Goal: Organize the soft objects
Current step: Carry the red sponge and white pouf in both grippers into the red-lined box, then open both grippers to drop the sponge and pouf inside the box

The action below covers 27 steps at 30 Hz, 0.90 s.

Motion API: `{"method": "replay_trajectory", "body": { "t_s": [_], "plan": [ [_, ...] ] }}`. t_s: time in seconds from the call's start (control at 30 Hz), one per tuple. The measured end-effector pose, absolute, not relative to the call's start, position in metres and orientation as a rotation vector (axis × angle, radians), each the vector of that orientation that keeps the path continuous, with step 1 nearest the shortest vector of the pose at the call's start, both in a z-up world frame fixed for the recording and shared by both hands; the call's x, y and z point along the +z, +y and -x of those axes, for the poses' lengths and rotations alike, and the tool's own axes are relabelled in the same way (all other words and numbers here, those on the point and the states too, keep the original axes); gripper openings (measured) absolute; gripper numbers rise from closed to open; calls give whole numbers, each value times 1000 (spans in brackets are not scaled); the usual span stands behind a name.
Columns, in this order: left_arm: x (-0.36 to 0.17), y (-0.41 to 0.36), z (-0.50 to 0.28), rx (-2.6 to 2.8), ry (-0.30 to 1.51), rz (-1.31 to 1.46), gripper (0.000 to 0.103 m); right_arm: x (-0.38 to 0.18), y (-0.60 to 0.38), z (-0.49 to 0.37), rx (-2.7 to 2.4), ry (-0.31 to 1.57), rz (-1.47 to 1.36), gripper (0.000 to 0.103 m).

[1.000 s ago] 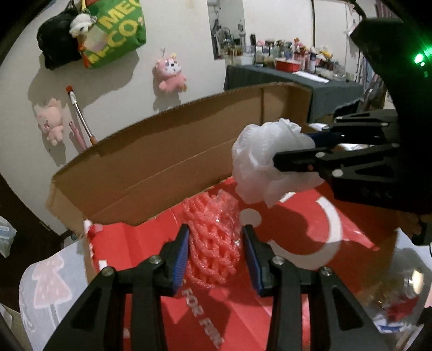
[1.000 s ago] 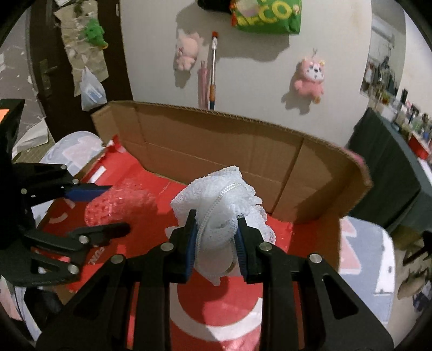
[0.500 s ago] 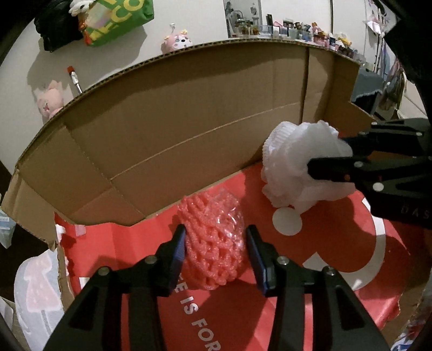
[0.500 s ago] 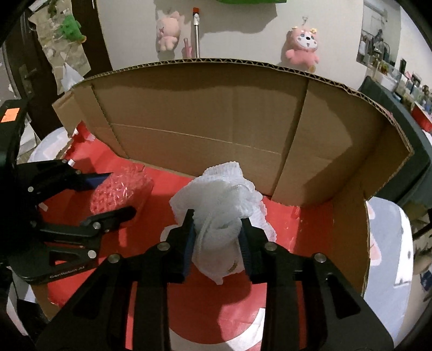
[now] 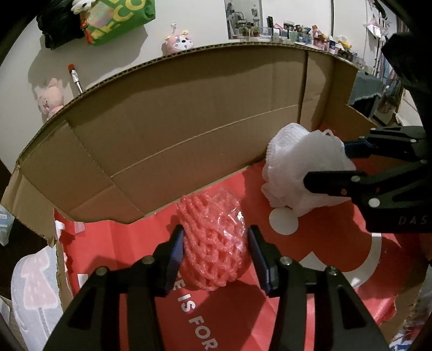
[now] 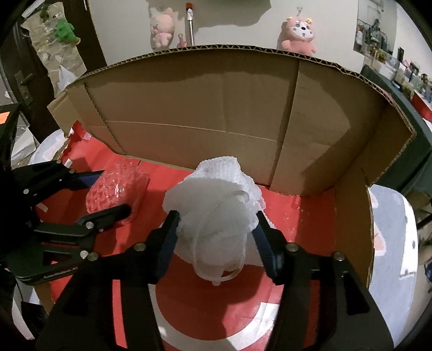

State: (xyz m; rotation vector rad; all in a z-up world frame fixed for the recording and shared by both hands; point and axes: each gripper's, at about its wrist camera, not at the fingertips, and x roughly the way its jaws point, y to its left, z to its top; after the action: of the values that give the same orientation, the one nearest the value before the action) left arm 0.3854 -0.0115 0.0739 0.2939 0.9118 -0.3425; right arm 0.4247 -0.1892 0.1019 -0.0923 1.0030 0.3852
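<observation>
A pink foam net (image 5: 213,243) lies on the red floor (image 5: 108,256) of an open cardboard box (image 5: 189,121). My left gripper (image 5: 215,235) straddles it. Its jaws are opening and the net sits loosely between the pads. To its right a white mesh puff (image 5: 297,156) rests on the same floor, between the fingers of my right gripper (image 5: 326,163). In the right wrist view the puff (image 6: 216,205) has spread out between the right gripper (image 6: 216,216), whose jaws are opening wide. The left gripper (image 6: 116,190) and the pink net (image 6: 118,189) show at the left.
The box's tall back wall (image 6: 216,108) and right side flap (image 6: 351,229) close in both grippers. Pink plush toys (image 6: 298,35) and a green bag (image 5: 118,19) hang on the wall behind. A cluttered table (image 5: 297,27) stands at the far right. Patterned cloth (image 6: 391,243) lies beside the box.
Both grippers have sunk into the box, down to its floor. The right jaws have spread wide and the puff has fluffed out. The left jaws have widened a little around the net.
</observation>
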Motion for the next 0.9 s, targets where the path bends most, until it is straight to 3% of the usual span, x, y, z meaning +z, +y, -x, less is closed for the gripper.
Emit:
{"method": "replay_trajectory", "body": {
  "t_s": [0.33,0.47,0.83,0.9],
  "plan": [
    [75,-11,-381,-350,910,-283,64,104,-193,-424,374,1002,82,63],
    [78,-7,-379,-348,899,-268,70,109,-195,-422,362,985,80,71],
    [111,8,-355,-329,822,-147,86,138,-203,-407,342,932,56,73],
    [122,11,-346,-327,798,-120,92,147,-204,-398,346,921,53,79]
  ]
}}
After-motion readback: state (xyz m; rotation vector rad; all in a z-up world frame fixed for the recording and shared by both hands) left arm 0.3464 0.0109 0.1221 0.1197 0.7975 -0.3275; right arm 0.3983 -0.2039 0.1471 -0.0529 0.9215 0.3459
